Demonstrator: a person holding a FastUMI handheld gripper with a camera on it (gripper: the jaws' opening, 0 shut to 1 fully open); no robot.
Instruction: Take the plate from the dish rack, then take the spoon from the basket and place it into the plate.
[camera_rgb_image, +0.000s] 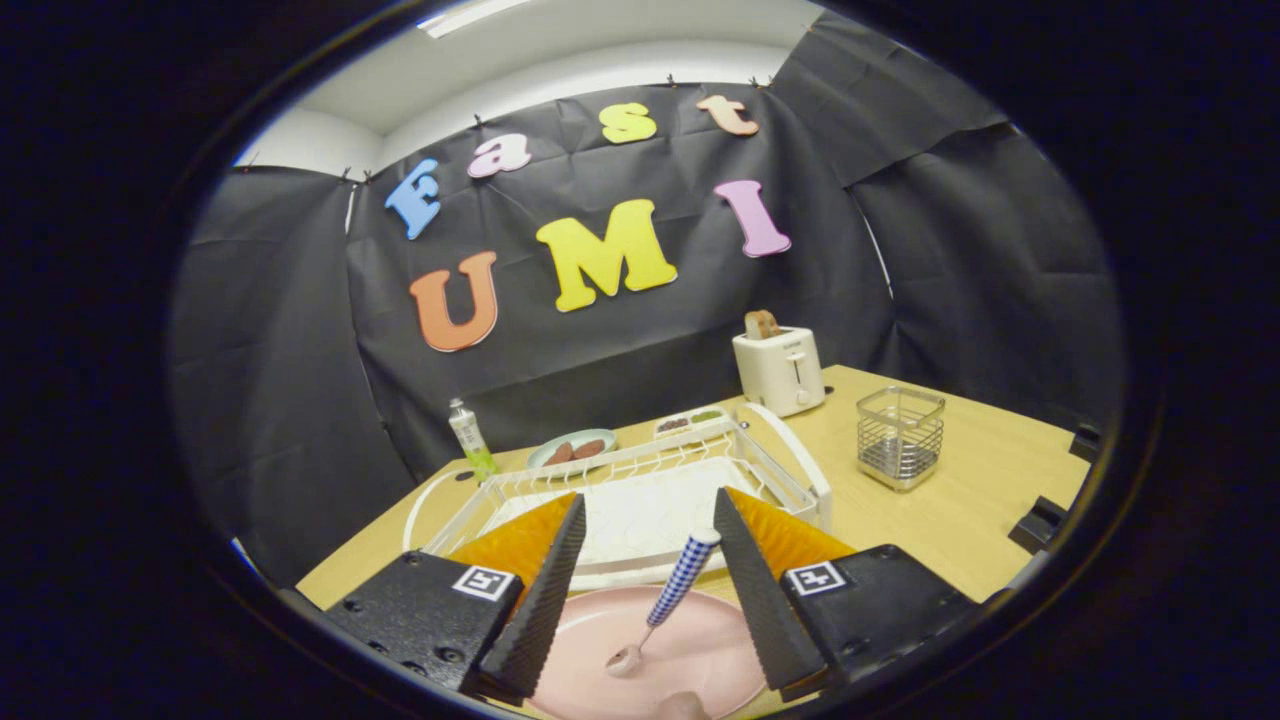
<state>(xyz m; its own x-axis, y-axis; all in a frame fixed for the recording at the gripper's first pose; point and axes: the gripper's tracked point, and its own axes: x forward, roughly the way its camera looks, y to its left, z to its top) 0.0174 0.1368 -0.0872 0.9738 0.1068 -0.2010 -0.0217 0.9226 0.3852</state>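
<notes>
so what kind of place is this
Likely a staged kitchen tabletop inside a cloth-walled booth: a toaster, a white dish rack and a pink plate holding a spoon between the open fingers.

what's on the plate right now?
The spoon lies on the pink plate, bowl down, checked handle tilted up between the open gripper fingers. The fingers cover the plate's sides.

Plate (690, 655) pale pink, plain; spoon (668, 600) w/ blue-white checked handle + silvery bowl, lying between the spread tongs (645, 530). Dish rack (640, 490) white wire w/ white tray, basket (900, 437) silvery wire mesh, worktop (960, 500) light wood grain. Toaster (779, 368) cream w/ brown toast, far dish (572, 450) pale green w/ reddish-brown pieces, bottle (470, 437) white w/ green base
</notes>
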